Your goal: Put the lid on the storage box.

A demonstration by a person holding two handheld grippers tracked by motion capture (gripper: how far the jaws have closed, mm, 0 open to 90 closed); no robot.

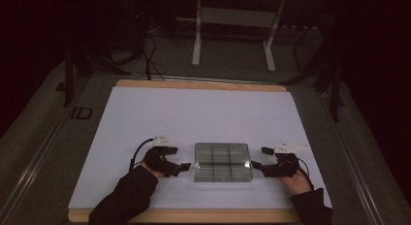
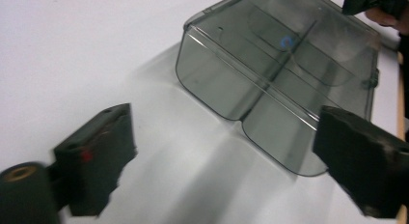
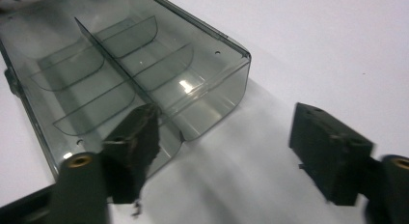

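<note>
A smoky clear plastic box with several divided compartments lies flat near the front of the white sheet, and the compartments look empty. My left gripper is just off the box's left end, open, with nothing between its jaws. My right gripper is just off the right end, also open and holding nothing. In the left gripper view the box lies a little ahead of the gripper, with its near end towards the spread jaws. In the right gripper view the box lies ahead and to the left of the gripper.
The white sheet covers a wooden table whose front edge runs close under my forearms. Beyond the table's far edge are a white stand frame and cables on a dark floor.
</note>
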